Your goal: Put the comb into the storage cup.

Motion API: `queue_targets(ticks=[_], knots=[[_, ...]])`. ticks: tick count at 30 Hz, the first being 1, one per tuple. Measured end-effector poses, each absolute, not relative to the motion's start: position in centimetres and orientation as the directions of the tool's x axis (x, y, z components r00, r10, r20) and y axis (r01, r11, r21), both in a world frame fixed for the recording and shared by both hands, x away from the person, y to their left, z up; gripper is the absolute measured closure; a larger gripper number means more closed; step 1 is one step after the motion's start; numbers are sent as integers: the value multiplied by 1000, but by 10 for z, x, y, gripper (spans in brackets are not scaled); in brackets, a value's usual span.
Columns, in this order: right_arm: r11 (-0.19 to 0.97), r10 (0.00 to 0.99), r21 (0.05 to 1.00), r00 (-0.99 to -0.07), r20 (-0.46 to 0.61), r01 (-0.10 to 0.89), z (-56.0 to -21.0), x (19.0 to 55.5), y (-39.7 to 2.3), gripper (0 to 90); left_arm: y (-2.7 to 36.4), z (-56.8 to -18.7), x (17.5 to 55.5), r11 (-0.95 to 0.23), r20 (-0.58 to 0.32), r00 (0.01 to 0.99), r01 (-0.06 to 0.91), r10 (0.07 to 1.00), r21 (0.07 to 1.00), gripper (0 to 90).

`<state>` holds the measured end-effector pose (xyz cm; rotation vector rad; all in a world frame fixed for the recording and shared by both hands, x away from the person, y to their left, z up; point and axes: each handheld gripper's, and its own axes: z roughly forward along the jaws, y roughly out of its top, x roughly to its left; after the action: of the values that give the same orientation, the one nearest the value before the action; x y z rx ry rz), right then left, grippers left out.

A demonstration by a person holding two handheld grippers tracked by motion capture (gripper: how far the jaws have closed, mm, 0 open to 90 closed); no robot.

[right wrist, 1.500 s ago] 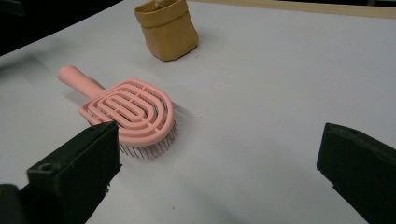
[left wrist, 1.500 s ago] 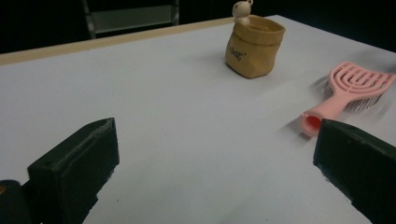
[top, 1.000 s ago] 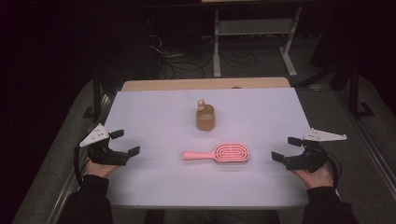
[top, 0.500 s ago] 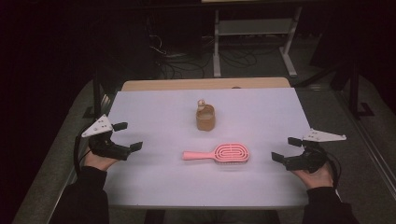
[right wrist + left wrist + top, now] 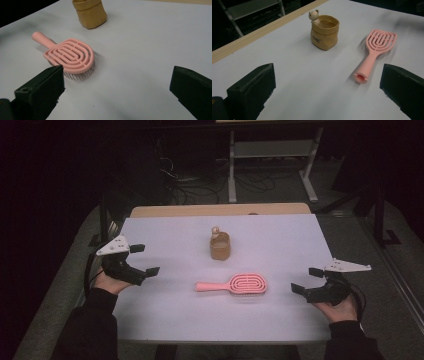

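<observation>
Near centre of the white table (image 5: 280, 240): pink hairbrush (image 5: 235, 284), bristles down, handle pointing left; tan pouch (image 5: 219, 246) just beyond. Left gripper (image 5: 141, 259) and right gripper (image 5: 307, 281) both empty, jaws apart. Advice: close squarely across the handle.

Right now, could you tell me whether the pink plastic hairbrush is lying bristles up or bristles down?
Bristles down. The pink plastic hairbrush lies flat on the white table; its vented back faces up, and the right gripper view shows bristles beneath its head.

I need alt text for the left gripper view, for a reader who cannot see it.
A pink hairbrush lies bristles down on a white table, handle toward the camera, beside a tan pot with a small bear figure. The left tool frames them, wide open.
</observation>
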<state>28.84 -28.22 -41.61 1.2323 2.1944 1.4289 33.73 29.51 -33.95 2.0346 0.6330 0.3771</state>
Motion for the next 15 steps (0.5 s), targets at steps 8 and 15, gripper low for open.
queue_targets(ticks=[8,15], knots=[[166,747,841,-622,234,515,-416,288,-281,0,275,-341,345,-480,18,852,277,523,833,0],[167,746,842,-624,232,513,-416,288,-281,0,256,-340,350,-516,23,876,262,482,816,0]])
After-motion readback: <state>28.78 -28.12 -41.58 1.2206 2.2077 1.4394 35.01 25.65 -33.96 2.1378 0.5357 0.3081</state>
